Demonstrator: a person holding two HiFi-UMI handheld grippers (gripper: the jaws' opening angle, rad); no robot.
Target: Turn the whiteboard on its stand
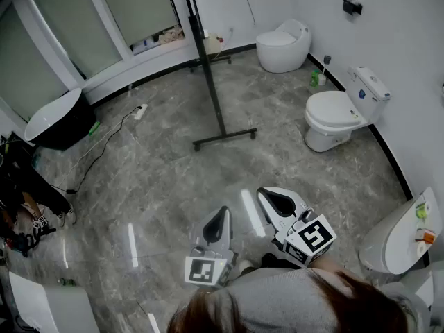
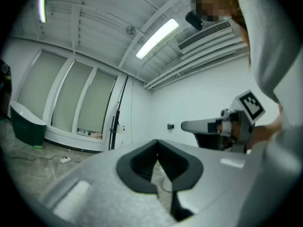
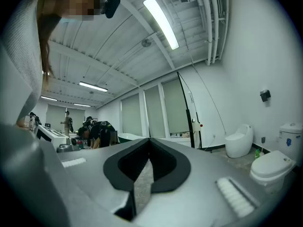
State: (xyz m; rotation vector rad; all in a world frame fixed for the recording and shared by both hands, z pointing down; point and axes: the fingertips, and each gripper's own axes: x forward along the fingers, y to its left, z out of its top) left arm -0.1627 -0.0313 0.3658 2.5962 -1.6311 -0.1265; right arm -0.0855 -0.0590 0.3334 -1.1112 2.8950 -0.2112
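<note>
- Far across the grey marbled floor (image 1: 159,179), the whiteboard (image 1: 201,47) stood edge-on to the head view. It showed only as a thin dark upright line.
- It sat upright on its stand (image 1: 225,139), whose near foot bar lay flat on the floor. A second foot bar lay farther back by the windows (image 1: 104,12).
- At the near edge of the scene, the left hand-held gripper (image 1: 221,216) was held level and pointed toward the far side. Its jaws were pressed together at the tips, with nothing between them.
- Just right of it, the right hand-held gripper (image 1: 269,196) was also level. Its jaws met tip to tip in the same way and were empty.
- Both hand-held grippers were well apart from the whiteboard, with open floor between them and the near foot bar.
- A white toilet (image 1: 333,113) sat against the right wall, and a rounded toilet (image 1: 283,44) stood farther off near the far corner.
- A black tub (image 1: 59,120) stood at the left, and a power strip (image 1: 139,111) lay on the floor between it and the stand.
</note>
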